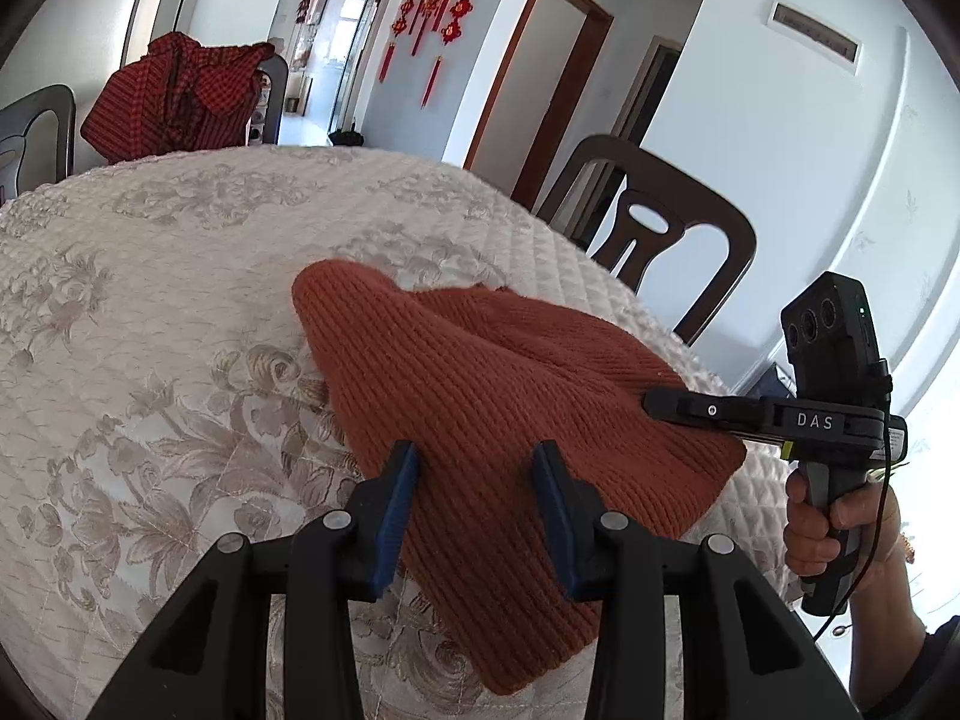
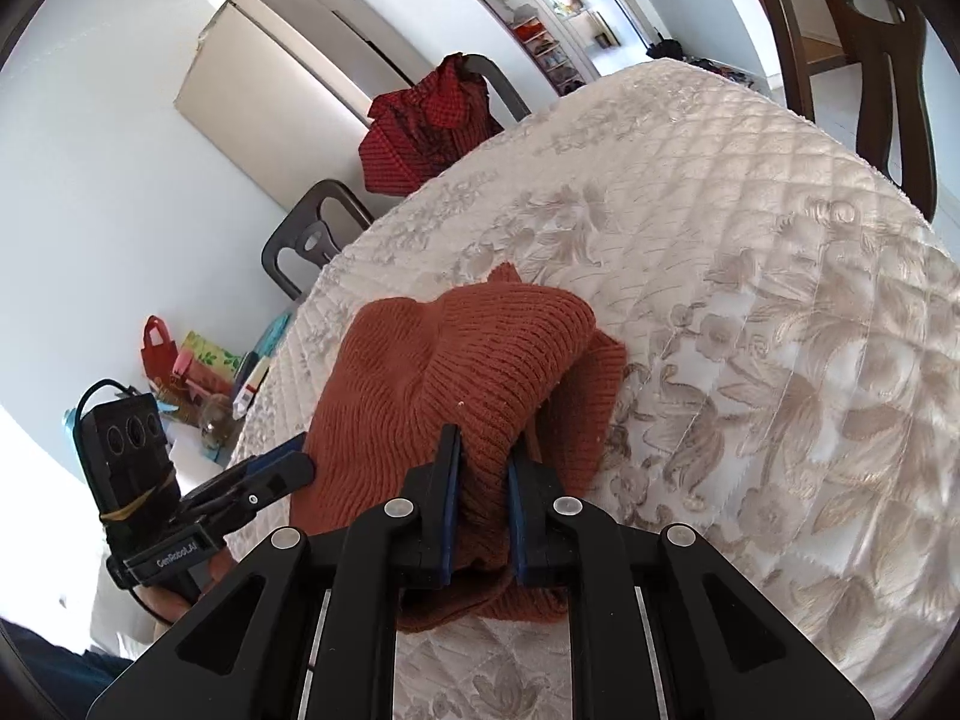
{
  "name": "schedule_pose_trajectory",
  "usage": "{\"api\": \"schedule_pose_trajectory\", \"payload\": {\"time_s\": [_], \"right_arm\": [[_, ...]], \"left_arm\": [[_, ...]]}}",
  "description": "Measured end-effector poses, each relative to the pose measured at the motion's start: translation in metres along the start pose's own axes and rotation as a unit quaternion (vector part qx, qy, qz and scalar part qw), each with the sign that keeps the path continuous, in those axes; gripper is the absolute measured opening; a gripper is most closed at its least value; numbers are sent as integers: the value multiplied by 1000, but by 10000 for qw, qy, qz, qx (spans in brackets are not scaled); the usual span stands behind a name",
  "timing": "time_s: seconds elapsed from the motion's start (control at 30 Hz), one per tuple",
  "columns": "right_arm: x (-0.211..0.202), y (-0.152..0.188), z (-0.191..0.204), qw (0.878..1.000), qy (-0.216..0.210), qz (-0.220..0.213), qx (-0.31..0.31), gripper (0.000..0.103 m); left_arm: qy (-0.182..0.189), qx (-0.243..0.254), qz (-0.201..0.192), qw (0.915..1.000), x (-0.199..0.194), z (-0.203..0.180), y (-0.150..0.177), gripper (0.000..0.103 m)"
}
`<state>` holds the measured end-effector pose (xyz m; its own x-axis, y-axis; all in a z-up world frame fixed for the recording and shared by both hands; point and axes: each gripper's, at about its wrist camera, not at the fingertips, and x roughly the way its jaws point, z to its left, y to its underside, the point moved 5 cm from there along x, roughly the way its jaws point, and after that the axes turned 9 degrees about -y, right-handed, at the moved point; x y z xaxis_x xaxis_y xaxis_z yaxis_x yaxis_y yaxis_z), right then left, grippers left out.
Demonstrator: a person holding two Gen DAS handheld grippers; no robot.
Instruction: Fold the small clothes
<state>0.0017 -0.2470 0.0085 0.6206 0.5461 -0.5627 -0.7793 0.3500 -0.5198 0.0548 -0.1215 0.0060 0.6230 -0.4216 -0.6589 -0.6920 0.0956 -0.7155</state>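
Note:
An orange ribbed knit garment (image 1: 480, 360) lies bunched on the quilted floral table cover (image 1: 180, 276), near the table's front edge. My left gripper (image 1: 477, 468) has the knit filling the gap between its blue pads, and both pads rest against it. In the right wrist view, my right gripper (image 2: 483, 450) is shut on a thick bunch of the garment (image 2: 480, 348), pulling it up into a mound. The left gripper (image 2: 294, 462) meets the garment's left edge there. The right gripper (image 1: 654, 405) reaches onto the knit from the right, held by a hand (image 1: 840, 528).
A red checked cloth (image 1: 174, 102) hangs over a chair at the far side of the table (image 2: 780, 300). A dark wooden chair (image 1: 660, 222) stands at the table's right side. Coloured bags (image 2: 198, 360) sit on the floor to the left.

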Motion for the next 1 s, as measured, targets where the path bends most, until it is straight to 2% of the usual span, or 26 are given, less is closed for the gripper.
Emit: {"api": "schedule_pose_trajectory", "payload": {"time_s": [0.07,0.17,0.27,0.37,0.43,0.5,0.53,0.63,0.7,0.87,0.9,1.0], "right_arm": [[7,5,-7,9997,103,233,55,18],[-9,5,-9,9997,242,-18,89,21],[-32,1,10,9987,320,-308,-249,21],[-33,11,35,9972,281,-131,-687,20],[-22,27,39,9955,336,160,-871,17],[-13,41,27,9941,547,369,-858,3],[-10,47,18,9941,621,409,-784,3],[-15,49,11,9968,400,335,-601,3],[-18,43,17,9961,410,305,-713,3],[-17,9,28,9964,321,-170,-766,6],[-12,2,25,9965,309,-225,-740,6],[9,-8,11,9972,438,-156,-583,6]], "left_arm": [[-44,25,14,10000,0,1,2,42],[-40,-39,-70,10000,-13,4,-2,42],[-35,16,-232,9997,-22,1,-9,42],[97,96,-133,9998,-21,-8,-5,42],[62,177,10,9998,-14,-11,7,42],[-99,221,53,9997,-7,-8,17,42],[-125,227,14,9997,-8,-7,20,42],[-95,133,40,9999,-12,-4,16,42],[-88,43,-45,9999,-16,-2,6,42],[-186,16,-383,9991,-3,-9,-35,42],[-261,26,-372,9990,5,-8,-39,42],[-541,-33,17,9985,36,9,-30,42]]}}
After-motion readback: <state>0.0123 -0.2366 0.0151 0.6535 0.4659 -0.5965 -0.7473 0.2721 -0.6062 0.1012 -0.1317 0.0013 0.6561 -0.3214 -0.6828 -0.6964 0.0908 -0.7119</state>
